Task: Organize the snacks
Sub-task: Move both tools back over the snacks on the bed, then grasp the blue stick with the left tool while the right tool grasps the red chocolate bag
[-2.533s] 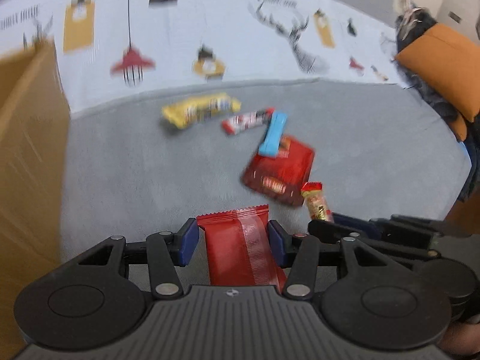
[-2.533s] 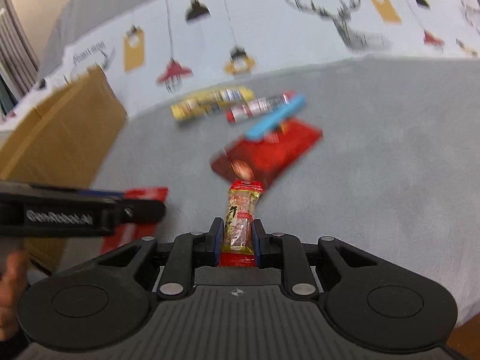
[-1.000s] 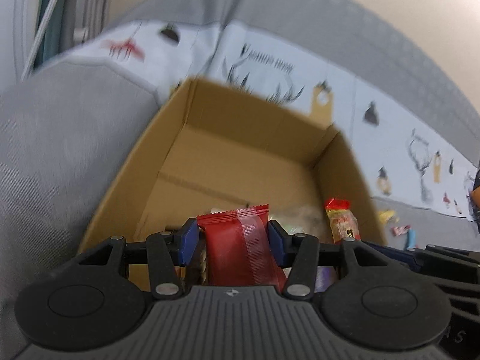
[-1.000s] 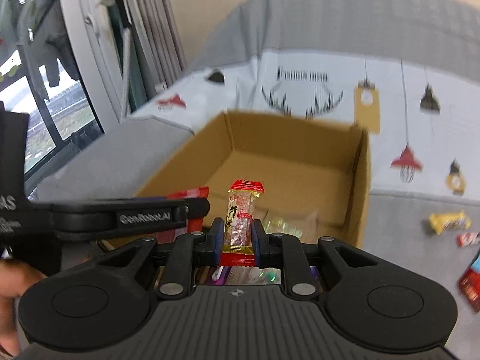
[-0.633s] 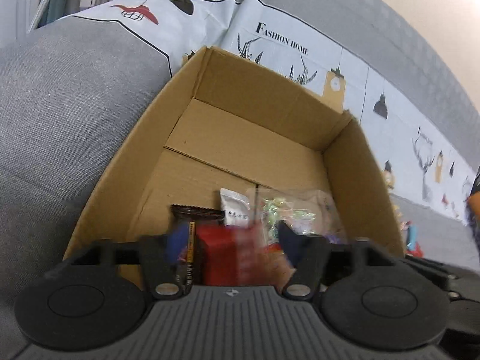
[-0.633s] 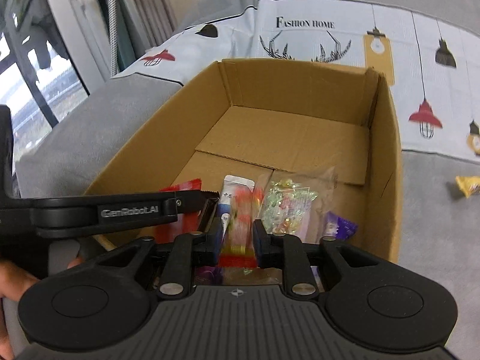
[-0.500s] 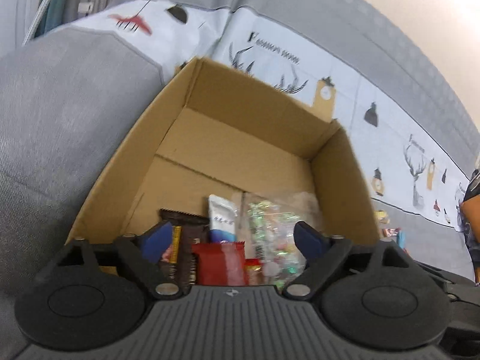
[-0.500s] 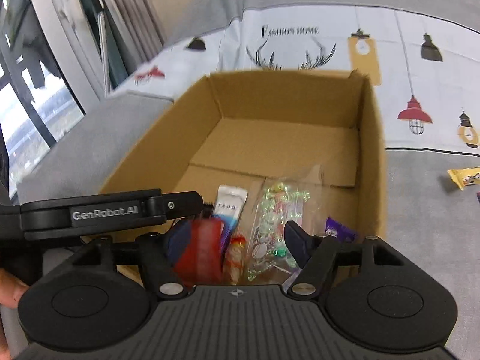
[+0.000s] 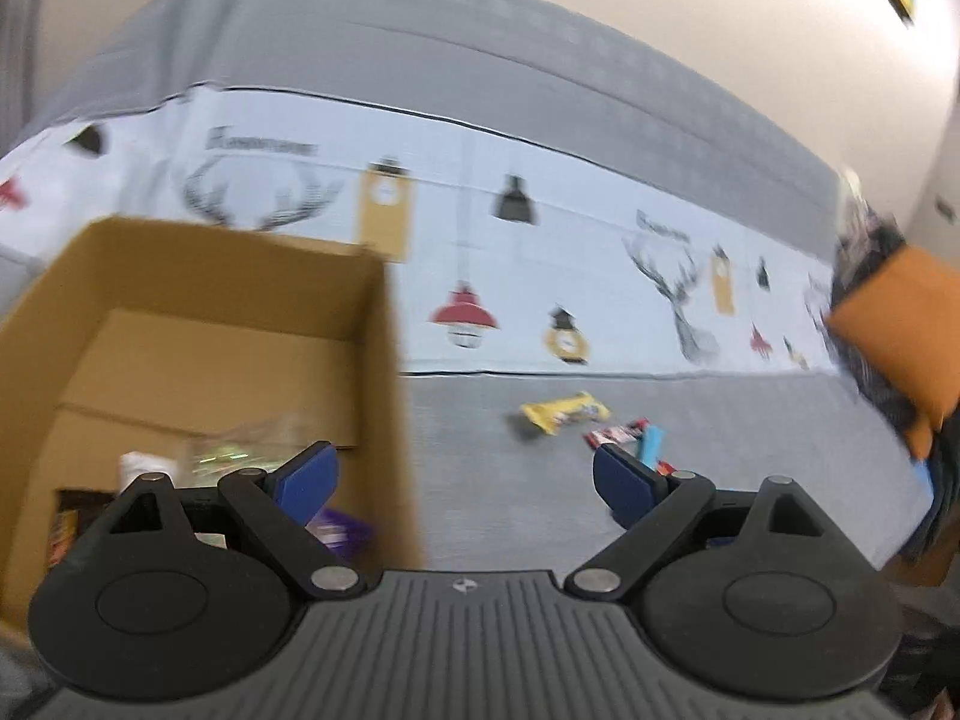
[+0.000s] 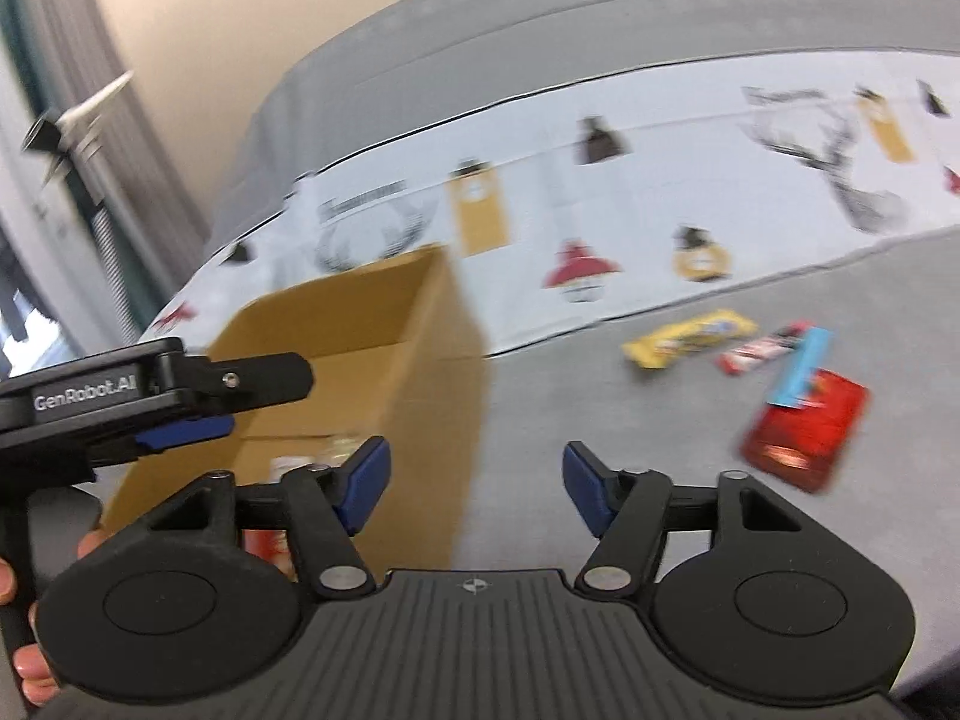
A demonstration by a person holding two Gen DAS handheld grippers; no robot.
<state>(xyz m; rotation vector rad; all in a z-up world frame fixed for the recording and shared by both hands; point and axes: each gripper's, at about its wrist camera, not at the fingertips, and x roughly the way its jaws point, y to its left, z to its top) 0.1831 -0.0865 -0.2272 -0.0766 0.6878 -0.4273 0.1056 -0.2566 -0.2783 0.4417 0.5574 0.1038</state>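
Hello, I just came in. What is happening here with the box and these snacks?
A person is sorting snacks with a handheld gripper in each hand. Both the left gripper and the right gripper are empty; the right one's jaws are closing with nothing between them. The cardboard box already holds several packets. A yellow bar, a red-and-white bar, a blue bar and a red packet lie on the grey sofa.

Even, bright indoor light, no hard shadows. Both views motion-blurred: cardboard box (image 9: pixel 198 324) and snacks smeared. Strong fisheye bending at edges; window glare far left, right view.
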